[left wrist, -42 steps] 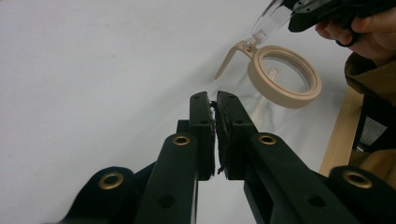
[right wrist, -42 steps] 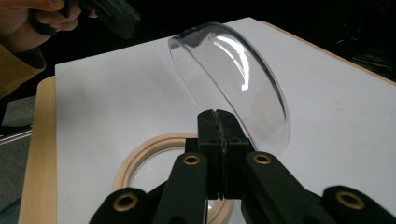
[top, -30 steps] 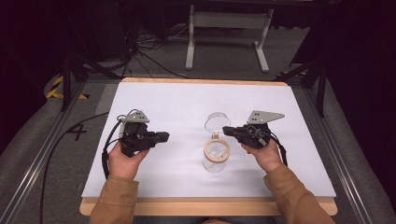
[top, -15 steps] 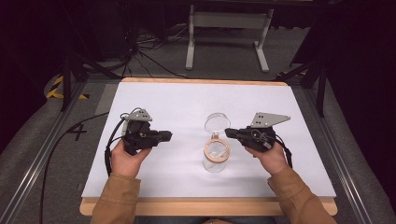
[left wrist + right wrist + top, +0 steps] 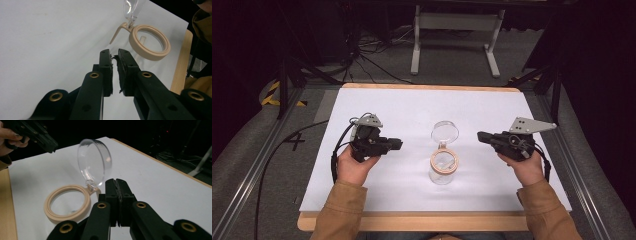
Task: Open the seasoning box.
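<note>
A clear jar (image 5: 443, 167) with a tan rim and its lid (image 5: 445, 133) hinged open stands mid-counter (image 5: 412, 105). Left tongs (image 5: 396, 144) at nine o'clock are nearly closed, right tongs (image 5: 480, 136) at three o'clock closed, both empty. It looks light, stiff and slippery; grip the rim.

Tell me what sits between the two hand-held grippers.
In the high view, a clear jar with a tan rim and its hinged lid open stands between the left hand-held gripper and the right hand-held gripper; bare white tabletop either side.
</note>
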A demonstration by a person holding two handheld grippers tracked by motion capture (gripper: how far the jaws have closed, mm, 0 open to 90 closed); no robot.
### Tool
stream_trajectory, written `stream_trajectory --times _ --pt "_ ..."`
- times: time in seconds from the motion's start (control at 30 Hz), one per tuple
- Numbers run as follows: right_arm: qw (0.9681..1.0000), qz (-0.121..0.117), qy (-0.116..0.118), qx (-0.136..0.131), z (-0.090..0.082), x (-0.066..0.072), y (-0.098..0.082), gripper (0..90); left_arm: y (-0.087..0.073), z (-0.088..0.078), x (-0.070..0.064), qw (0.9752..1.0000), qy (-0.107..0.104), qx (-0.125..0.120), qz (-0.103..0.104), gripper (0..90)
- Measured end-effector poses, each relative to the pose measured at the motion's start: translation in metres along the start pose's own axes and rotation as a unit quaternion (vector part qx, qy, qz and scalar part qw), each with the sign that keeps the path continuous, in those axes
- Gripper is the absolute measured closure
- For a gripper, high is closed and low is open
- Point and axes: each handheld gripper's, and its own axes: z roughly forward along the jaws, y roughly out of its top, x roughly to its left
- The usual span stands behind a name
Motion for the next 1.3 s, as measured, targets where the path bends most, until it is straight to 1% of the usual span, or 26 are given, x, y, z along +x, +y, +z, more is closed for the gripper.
stream_trajectory --times 0.07,0.13,0.17,0.23,0.27,0.3,0.37,0.4,0.43,0.47,0.5,0.57,0.63,0.67,0.7,0.77,0.8,0.83,0.9,0.93,0.97,1.03,1.1,1.17,1.27,1.3 --pt "0.9999 0.003 -0.015 0.008 -0.008 -0.007 -0.003 88.8 0.001 0.001 0.0 1.0 -0.003 -0.002 -0.001 81.5" --pt "0.9996 0.009 -0.018 0.021 -0.014 -0.014 -0.007 88.7 0.002 0.002 0.001 1.0 -0.004 -0.002 0.002 81.3" --pt "0.9996 0.009 -0.018 0.021 -0.014 -0.014 -0.007 88.7 0.002 0.002 0.001 1.0 -0.004 -0.002 0.002 81.2" --pt "0.9986 0.008 -0.039 0.036 -0.02 -0.02 -0.012 88.8 0.002 0.004 0.002 1.0 -0.003 0.002 0.0 80.8" --pt "0.9982 0.01 -0.043 0.041 -0.022 -0.023 -0.014 88.8 0.001 0.005 0.003 1.0 -0.003 0.002 -0.002 80.8" --pt "0.9976 0.018 -0.051 0.044 -0.025 -0.028 -0.017 88.8 0.001 0.006 0.006 1.0 -0.002 0.004 -0.001 80.8" --pt "0.9964 0.025 -0.061 0.053 -0.027 -0.035 -0.022 88.8 -0.001 0.006 0.009 0.9999 -0.001 0.008 -0.01 80.8" --pt "0.9958 0.027 -0.066 0.057 -0.028 -0.038 -0.024 88.8 -0.002 0.007 0.011 0.9999 -0.001 0.011 -0.009 80.8" --pt "0.9958 0.027 -0.066 0.057 -0.028 -0.038 -0.024 88.8 -0.002 0.007 0.011 0.9999 -0.001 0.011 -0.009 80.8" --pt "0.9945 0.034 -0.072 0.068 -0.028 -0.044 -0.03 88.7 -0.005 0.008 0.015 0.9997 0.008 0.018 -0.017 80.7" --pt "0.9936 0.037 -0.076 0.075 -0.028 -0.048 -0.033 88.6 -0.005 0.008 0.015 0.9997 0.008 0.018 -0.017 80.7" --pt "0.9919 0.042 -0.085 0.085 -0.027 -0.055 -0.039 88.3 -0.01 0.009 0.02 0.9991 0.018 0.029 -0.025 80.6" --pt "0.9905 0.055 -0.088 0.09 -0.027 -0.062 -0.045 87.9 -0.012 0.01 0.024 0.9988 0.023 0.033 -0.029 80.3" --pt "0.9896 0.057 -0.092 0.095 -0.026 -0.065 -0.048 87.7 -0.015 0.011 0.027 0.9984 0.028 0.037 -0.032 80.1" --pt "0.9896 0.057 -0.092 0.095 -0.026 -0.065 -0.048 87.7 -0.015 0.011 0.027 0.9984 0.028 0.037 -0.032 80.1" --pt "0.9879 0.064 -0.096 0.104 -0.024 -0.07 -0.054 87.4 -0.019 0.012 0.033 0.9978 0.031 0.042 -0.041 80.0" --pt "0.9867 0.072 -0.099 0.107 -0.023 -0.073 -0.059 87.2 -0.021 0.013 0.036 0.9975 0.033 0.043 -0.045 80.0" --pt "0.9867 0.072 -0.099 0.107 -0.023 -0.073 -0.059 87.2 -0.022 0.014 0.038 0.9972 0.035 0.045 -0.048 80.0" --pt "0.9856 0.078 -0.1 0.112 -0.021 -0.076 -0.063 86.9 -0.026 0.015 0.043 0.9966 0.036 0.049 -0.056 79.8" --pt "0.984 0.083 -0.104 0.119 -0.019 -0.079 -0.067 86.7 -0.029 0.018 0.048 0.9957 0.04 0.055 -0.063 79.7" --pt "0.9835 0.083 -0.105 0.122 -0.018 -0.08 -0.069 86.4 -0.032 0.019 0.05 0.9951 0.043 0.06 -0.066 79.6" --pt "0.982 0.093 -0.105 0.127 -0.015 -0.083 -0.074 85.7 -0.034 0.021 0.052 0.994 0.051 0.07 -0.067 79.2" --pt "0.9806 0.098 -0.107 0.132 -0.013 -0.085 -0.078 83.7 -0.037 0.024 0.055 0.993 0.053 0.076 -0.072 79.1" --pt "0.9779 0.106 -0.11 0.143 -0.01 -0.088 -0.082 83.4 -0.039 0.027 0.058 0.9924 0.055 0.082 -0.074 79.1" --pt "0.976 0.114 -0.108 0.151 -0.005 -0.089 -0.087 82.5 -0.044 0.032 0.063 0.9903 0.063 0.098 -0.076 79.1" --pt "0.975 0.113 -0.109 0.157 -0.003 -0.089 -0.09 82.4 -0.045 0.034 0.063 0.9898 0.062 0.1 -0.081 79.1"
